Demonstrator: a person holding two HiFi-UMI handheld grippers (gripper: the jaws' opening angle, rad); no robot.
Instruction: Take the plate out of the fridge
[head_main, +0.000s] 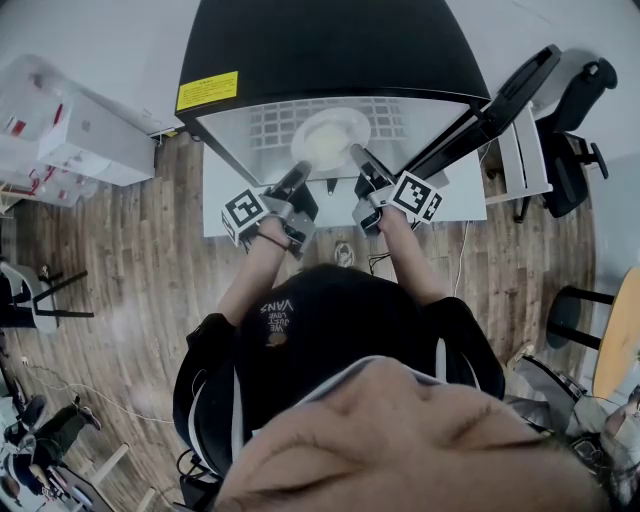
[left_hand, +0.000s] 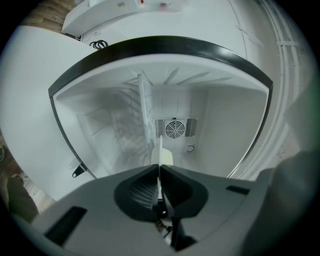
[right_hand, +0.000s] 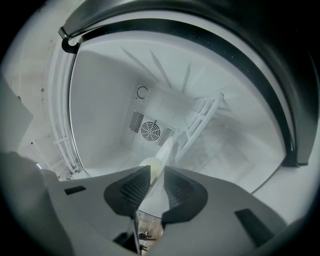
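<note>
Grey left gripper (left_hand: 159, 169) was clamped tight on the near rim of the plate (head_main: 329, 137). Right gripper (right_hand: 156, 172) stood part-open with the rim between its jaws, pads not clearly pressing. Both reached into the open fridge (head_main: 330, 50), one on each side of the plate. Plate was round, so no long axis. It lay flat, face up, on the wire shelf (head_main: 268, 124) inside the fridge, edge-on to both gripper cameras. Fan (left_hand: 175, 129) sat on the back wall behind.

plate (head_main: 328, 138) smooth, matt; fridge (head_main: 330, 50) shell glossy, liner smooth plastic; floor (head_main: 130, 270) wood
</note>
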